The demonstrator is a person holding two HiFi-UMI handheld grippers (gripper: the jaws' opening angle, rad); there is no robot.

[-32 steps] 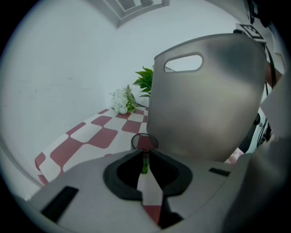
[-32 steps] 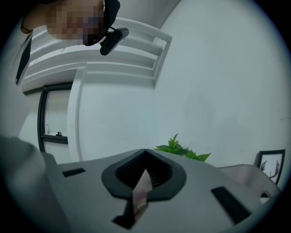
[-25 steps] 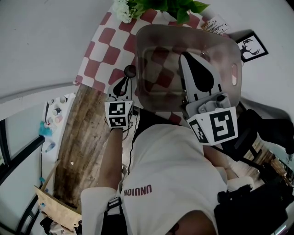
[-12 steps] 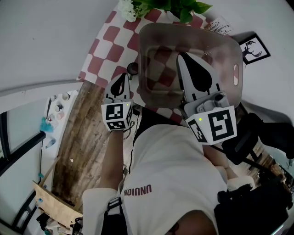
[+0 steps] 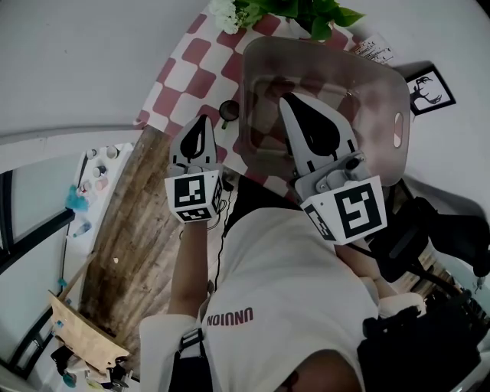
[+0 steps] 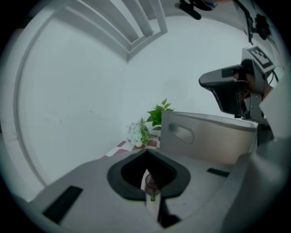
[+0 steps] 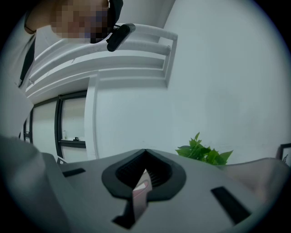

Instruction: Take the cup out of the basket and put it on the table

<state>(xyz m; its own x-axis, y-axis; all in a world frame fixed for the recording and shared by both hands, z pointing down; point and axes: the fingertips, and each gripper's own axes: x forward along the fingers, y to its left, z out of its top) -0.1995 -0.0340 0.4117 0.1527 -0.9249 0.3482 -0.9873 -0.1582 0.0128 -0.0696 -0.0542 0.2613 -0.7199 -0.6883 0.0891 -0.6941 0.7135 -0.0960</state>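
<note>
A small dark glass cup [image 5: 227, 112] stands on the red-and-white checked cloth [image 5: 190, 67], just left of the translucent grey basket [image 5: 383, 84]. My left gripper [image 5: 201, 120] hangs beside the cup with its jaws shut and nothing in them. In the left gripper view the cup [image 6: 151, 183] shows through the slit below the closed jaws, and the basket [image 6: 204, 139] stands to the right. My right gripper [image 5: 285, 98] hovers over the basket, shut and empty; its own view shows the closed jaws [image 7: 145, 151] against a white wall.
A green plant [image 5: 310, 11] and white flowers [image 5: 224, 14] stand at the table's far end. A framed picture [image 5: 429, 86] lies right of the basket. Bare wooden tabletop [image 5: 126, 230] runs along the left, and a white shelf with small bottles [image 5: 92, 172] is beyond it.
The left gripper's jaws have closed with nothing in them and it has pulled clear of the cup, which stays on the cloth. The right gripper shifted slightly left.
</note>
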